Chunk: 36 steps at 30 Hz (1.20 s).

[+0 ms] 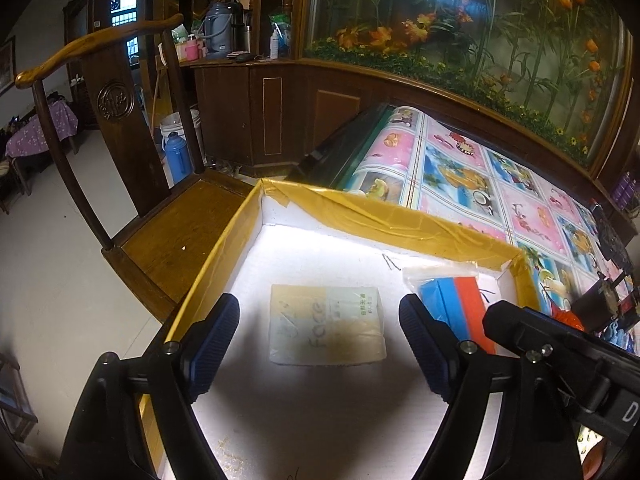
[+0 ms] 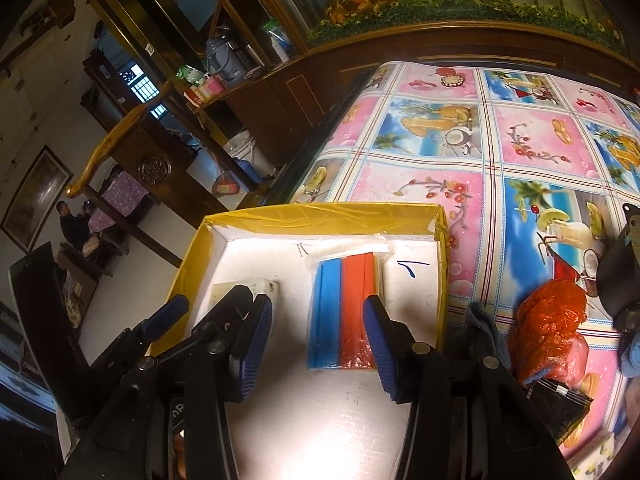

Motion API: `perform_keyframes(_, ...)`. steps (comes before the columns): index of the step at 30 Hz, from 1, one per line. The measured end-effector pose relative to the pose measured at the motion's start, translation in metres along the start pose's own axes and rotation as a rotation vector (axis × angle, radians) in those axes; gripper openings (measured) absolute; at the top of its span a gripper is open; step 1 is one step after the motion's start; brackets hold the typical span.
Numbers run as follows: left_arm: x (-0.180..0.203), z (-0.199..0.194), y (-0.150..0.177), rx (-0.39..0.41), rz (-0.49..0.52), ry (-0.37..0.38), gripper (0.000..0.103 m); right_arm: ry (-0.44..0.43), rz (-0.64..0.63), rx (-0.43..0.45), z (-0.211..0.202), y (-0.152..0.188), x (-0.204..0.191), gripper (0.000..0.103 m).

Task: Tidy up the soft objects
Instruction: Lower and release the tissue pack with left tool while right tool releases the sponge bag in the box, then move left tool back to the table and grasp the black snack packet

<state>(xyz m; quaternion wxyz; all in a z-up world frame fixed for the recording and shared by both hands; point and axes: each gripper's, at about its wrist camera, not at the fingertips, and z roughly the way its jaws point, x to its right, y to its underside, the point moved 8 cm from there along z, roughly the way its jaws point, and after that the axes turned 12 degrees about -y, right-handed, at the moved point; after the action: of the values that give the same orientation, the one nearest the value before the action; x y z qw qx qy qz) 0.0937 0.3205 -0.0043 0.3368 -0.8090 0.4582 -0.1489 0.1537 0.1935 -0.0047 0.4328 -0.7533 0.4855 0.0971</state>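
With both grippers over the yellow-rimmed box point(image 1: 352, 216), my left gripper point(image 1: 320, 344) is spread wide and holds nothing; the tissue pack point(image 1: 326, 324) lies flat on the box floor directly ahead between its fingers. My right gripper point(image 2: 318, 346) is partly open, empty, straddling the near end of the blue-and-orange pack point(image 2: 344, 312), whose long axis runs straight away from me.

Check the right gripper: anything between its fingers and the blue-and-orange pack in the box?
Nothing visible. The right gripper hangs open right over the blue-and-orange pack, which lies flat on the floor of the yellow-rimmed box. The left gripper is off to the side over the tissue pack, not in the path.
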Motion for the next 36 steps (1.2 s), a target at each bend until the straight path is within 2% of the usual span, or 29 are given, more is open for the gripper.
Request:
perform_keyframes(12, 0.018, -0.039, 0.004, 0.049, 0.055, 0.034, 0.083, -0.024, -0.010, 0.050, -0.057, 0.015, -0.004, 0.055)
perform_keyframes(16, 0.025, -0.046, 0.014, 0.053, 0.082, 0.072, 0.089, -0.022, -0.012, 0.062, -0.080, 0.028, 0.000, 0.056)
perform_keyframes(21, 0.036, -0.041, 0.036, -0.027, 0.119, 0.103, 0.089, -0.016, -0.003, 0.080, -0.109, 0.044, 0.008, 0.056)
perform_keyframes(29, 0.034, -0.052, 0.067, -0.040, 0.174, 0.026, 0.089, -0.011, 0.006, 0.125, -0.159, 0.067, 0.021, 0.058)
perform_keyframes(32, 0.036, -0.060, 0.080, -0.044, 0.197, 0.031, 0.089, -0.013, 0.001, 0.137, -0.175, 0.076, 0.024, 0.059)
perform_keyframes(36, 0.039, -0.085, 0.078, 0.022, 0.186, 0.057, 0.089, -0.011, -0.005, 0.156, -0.195, 0.093, 0.030, 0.060)
